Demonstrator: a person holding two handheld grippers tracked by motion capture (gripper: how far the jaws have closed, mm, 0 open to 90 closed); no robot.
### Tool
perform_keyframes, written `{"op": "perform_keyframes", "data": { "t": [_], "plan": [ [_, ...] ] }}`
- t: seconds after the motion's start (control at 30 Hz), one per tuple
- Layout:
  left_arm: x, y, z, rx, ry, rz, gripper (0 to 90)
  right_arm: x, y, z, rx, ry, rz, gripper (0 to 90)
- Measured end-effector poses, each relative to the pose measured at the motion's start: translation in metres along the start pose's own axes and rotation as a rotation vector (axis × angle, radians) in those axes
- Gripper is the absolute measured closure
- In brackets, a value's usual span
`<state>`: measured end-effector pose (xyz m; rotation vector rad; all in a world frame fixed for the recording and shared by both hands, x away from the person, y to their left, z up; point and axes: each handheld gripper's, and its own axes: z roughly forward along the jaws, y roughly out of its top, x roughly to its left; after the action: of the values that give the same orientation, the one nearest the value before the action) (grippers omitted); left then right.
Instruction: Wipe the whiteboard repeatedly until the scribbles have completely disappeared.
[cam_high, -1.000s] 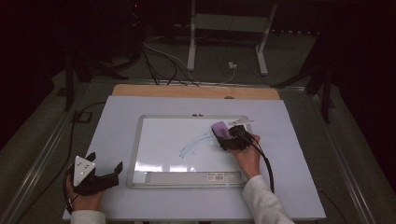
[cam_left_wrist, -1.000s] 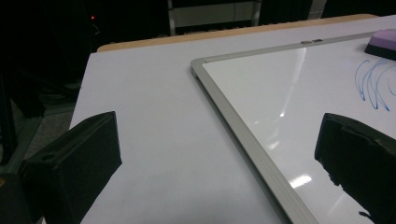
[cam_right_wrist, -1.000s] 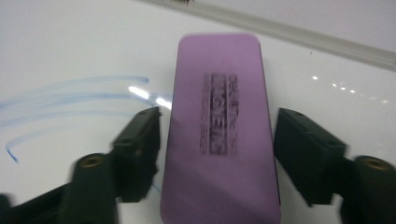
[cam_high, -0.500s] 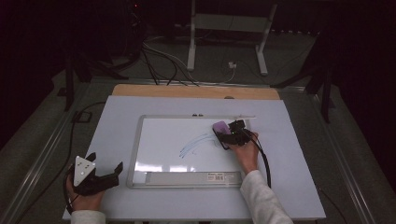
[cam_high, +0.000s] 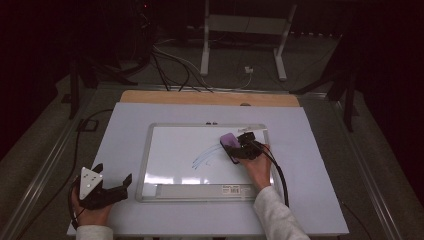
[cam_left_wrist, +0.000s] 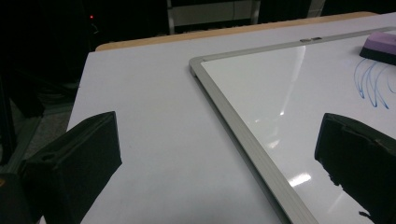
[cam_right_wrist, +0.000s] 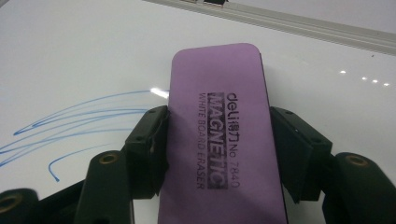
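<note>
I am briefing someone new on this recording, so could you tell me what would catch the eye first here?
First, the purple eraser, clamped between the right gripper jaws near the whiteboard's upper right. Next, the blue pen strokes left of it, mid-board. The left gripper rests open on the table's near left corner.

Black tongs (cam_high: 125, 181) with grey three-cornered plate, white sleeves.
</note>
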<state>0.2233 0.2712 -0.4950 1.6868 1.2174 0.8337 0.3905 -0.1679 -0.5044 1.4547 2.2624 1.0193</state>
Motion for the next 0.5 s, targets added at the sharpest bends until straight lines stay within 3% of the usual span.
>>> {"op": "perform_keyframes", "data": {
  "t": [0.3,0.43,0.5],
  "plan": [
    [0.0,0.0,0.0,-0.004,-0.001,-0.004,1.1,-0.015,0.001,-0.004,-0.012,-0.14,0.099,40.9],
    [0.0,0.0,0.0,-0.002,-0.002,-0.001,1.1,-0.01,0.001,-0.004,-0.01,-0.141,0.09,40.9],
    [-0.001,0.0,0.0,-0.002,-0.002,0.0,1.1,-0.002,-0.001,-0.003,-0.004,-0.1,0.062,41.0]
  ]
}}
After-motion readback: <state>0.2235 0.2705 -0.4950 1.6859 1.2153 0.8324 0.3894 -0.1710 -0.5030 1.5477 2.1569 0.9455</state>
